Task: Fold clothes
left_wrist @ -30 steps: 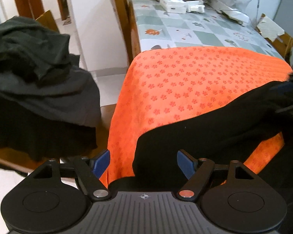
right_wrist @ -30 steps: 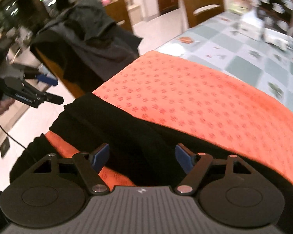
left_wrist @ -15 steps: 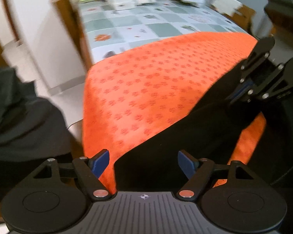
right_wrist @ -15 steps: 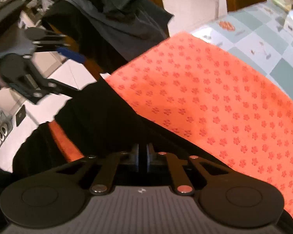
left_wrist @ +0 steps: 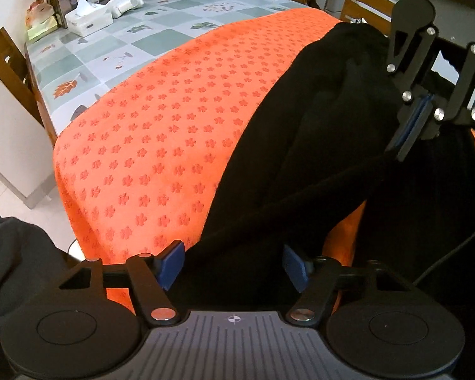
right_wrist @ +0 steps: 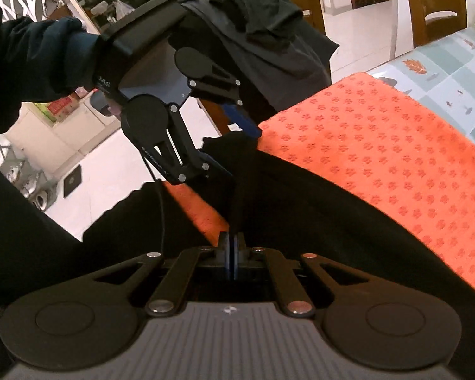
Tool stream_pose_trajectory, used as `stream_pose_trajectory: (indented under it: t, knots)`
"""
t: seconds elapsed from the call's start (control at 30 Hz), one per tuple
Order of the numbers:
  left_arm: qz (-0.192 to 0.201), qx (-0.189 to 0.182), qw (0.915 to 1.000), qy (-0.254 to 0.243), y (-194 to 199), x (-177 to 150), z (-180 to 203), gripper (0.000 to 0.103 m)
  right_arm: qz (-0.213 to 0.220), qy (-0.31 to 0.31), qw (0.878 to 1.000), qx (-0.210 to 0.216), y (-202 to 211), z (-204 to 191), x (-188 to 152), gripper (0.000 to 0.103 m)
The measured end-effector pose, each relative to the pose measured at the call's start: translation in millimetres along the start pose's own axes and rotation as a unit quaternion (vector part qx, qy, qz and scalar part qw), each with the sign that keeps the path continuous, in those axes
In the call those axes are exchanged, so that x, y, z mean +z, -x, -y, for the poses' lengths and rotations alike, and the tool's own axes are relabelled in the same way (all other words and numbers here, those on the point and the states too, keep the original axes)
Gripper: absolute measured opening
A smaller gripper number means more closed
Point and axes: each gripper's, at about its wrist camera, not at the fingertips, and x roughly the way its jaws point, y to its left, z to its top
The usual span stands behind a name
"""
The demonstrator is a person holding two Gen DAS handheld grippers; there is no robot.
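Black garment (left_wrist: 316, 145) lies along the near edge of the orange flower-print cloth (left_wrist: 161, 145) that covers the near end of the surface (left_wrist: 161, 36), and part of it hangs over that edge toward the person. Right gripper (right_wrist: 231, 253) has its jaws pressed together on a thin ridge of the black fabric, which rises taut from the pile into the blue pads (right_wrist: 237, 247). In the left wrist view the same gripper (left_wrist: 408, 136) sits at the right side of the garment, its tip sunk into a fold. Left gripper (left_wrist: 234, 262) has its jaws spread, 1 blue pad on each side of the garment's near-left corner, with the cloth bunched between them but not pinched. From the right wrist view that gripper (right_wrist: 237, 145) stands at the left corner of the orange cloth, just beside its edge.

Most of the orange cloth beyond the garment is bare. Farther back, on the checked tablecloth, stands a white tissue box (left_wrist: 88, 20). A wooden chair (left_wrist: 8, 72) is at the left edge of the surface, and dark clothes (right_wrist: 262, 31) are heaped over another chair off the near-left corner.
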Motion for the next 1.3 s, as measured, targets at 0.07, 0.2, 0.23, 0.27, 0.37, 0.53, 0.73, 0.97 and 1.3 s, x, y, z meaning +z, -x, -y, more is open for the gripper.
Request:
stream_pose_trajectory:
  t: [0.07,0.2,0.23,0.27,0.37,0.53,0.73,0.97,1.3]
  knots:
    - [-0.002,0.004,1.0000,-0.006,3,-4,3,0.073,0.003,-0.003,1.000,0.006,3,-3,-4,0.003]
    - [0.010,0.008,0.9996,-0.025,10,-5,12,0.076,-0.008,0.011,1.000,0.015,7,-9,-9,0.003]
    - [0.014,0.009,0.9993,-0.034,11,-4,14,0.081,-0.012,0.016,1.000,0.018,7,-11,-10,0.003]
    - [0.017,0.013,0.9985,-0.051,10,-4,18,0.084,-0.016,0.022,0.999,0.020,6,-14,-11,0.003]
    - [0.018,0.018,0.9944,-0.102,4,-3,24,0.090,-0.025,0.039,0.999,0.023,6,-21,-12,0.003]
    - [-0.023,-0.011,0.9903,-0.137,-12,-5,25,0.069,-0.025,0.049,0.998,0.025,10,-28,-13,0.003]
    - [0.026,0.053,0.9954,-0.076,12,-14,20,0.020,-0.004,0.023,1.000,0.006,19,-21,-19,0.003]
    - [0.098,0.177,0.9793,0.011,50,-6,40,0.016,0.025,0.010,0.999,-0.019,25,-19,-23,0.003]
    - [0.051,0.215,0.9725,0.074,30,-56,109,0.019,-0.001,-0.004,1.000,-0.008,8,-22,-45,0.003]
